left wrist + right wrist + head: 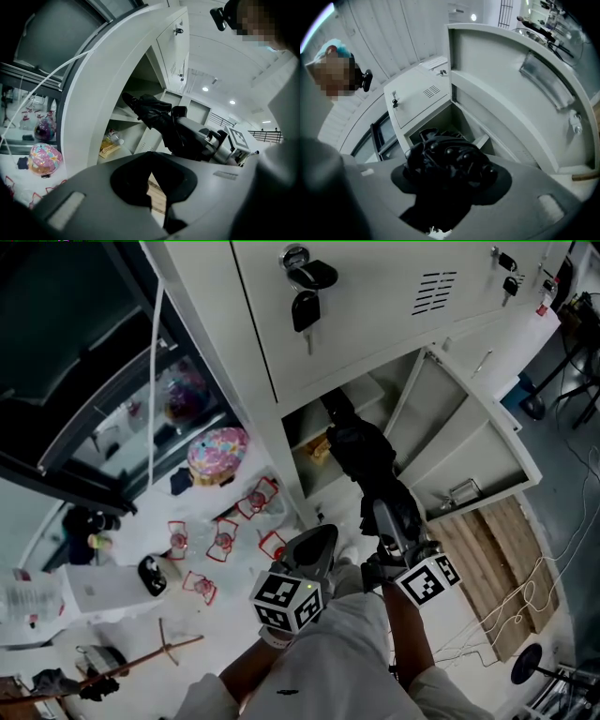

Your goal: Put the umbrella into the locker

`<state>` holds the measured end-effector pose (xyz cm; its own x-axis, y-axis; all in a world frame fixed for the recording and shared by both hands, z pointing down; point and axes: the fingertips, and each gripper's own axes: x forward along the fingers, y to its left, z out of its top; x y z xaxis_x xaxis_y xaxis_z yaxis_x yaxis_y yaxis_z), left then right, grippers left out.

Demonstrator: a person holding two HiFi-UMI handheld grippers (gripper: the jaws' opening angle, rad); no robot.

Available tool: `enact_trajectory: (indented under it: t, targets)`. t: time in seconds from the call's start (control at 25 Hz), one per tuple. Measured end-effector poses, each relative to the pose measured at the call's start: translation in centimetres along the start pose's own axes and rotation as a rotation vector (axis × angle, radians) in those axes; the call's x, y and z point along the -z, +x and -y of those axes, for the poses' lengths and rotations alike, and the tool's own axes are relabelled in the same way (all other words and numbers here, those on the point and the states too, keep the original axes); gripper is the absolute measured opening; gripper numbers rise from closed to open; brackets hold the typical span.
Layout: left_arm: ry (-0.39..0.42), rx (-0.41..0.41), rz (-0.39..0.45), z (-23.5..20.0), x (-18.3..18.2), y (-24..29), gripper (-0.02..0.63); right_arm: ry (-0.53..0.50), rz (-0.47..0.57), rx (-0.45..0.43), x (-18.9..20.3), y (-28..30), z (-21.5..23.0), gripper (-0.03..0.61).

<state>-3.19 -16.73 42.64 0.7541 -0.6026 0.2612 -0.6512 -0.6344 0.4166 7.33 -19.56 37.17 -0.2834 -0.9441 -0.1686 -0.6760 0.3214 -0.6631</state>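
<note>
The folded black umbrella (370, 460) points tip-first into the open lower locker compartment (305, 423), its tip just past the opening. My right gripper (389, 521) is shut on the umbrella's rear part. In the right gripper view the bundled umbrella (450, 161) fills the space between the jaws, with the compartment straight ahead. The left gripper view shows the umbrella (157, 117) slanting up into the locker. My left gripper (314, 551) hangs beside the right one, below the opening, its jaws a little apart with nothing between them (157, 180).
The locker door (469, 442) stands swung open to the right. A yellow packet and a bottle (108, 144) lie inside the compartment. Keys (305, 296) hang from the upper door. A pink patterned ball (217, 454), red-and-white bits, a wooden pallet (497, 559) and cables lie on the floor.
</note>
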Motion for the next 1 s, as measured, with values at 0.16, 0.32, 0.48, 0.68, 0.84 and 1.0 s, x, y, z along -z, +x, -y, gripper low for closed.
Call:
enact_trajectory:
  t: [0.16, 0.32, 0.48, 0.68, 0.84, 1.0]
  targets:
    - [0.002, -0.003, 0.006, -0.1, -0.4, 0.5, 0.011, -0.081, -0.009, 0.006, -1.3, 2.6, 0.0, 0.250]
    - [0.000, -0.011, 0.007, -0.4, -0.7, 0.9, 0.011, -0.173, -0.036, 0.017, -2.2, 5.1, -0.2, 0.250]
    - [-0.007, -0.016, 0.003, -0.5, -0.7, 1.3, 0.011, -0.223, -0.055, 0.011, -2.8, 7.4, -0.2, 0.250]
    - [-0.009, -0.025, 0.003, -0.8, -0.9, 1.5, 0.011, -0.298, -0.072, 0.006, -3.0, 10.0, 0.3, 0.250]
    - [-0.002, -0.031, -0.001, -1.0, -1.2, 1.8, 0.011, -0.331, -0.081, 0.007, -3.0, 11.9, 0.6, 0.250]
    - [-0.004, -0.039, -0.002, -1.2, -1.4, 2.1, 0.011, -0.359, -0.089, 0.004, -2.8, 13.8, 1.0, 0.250]
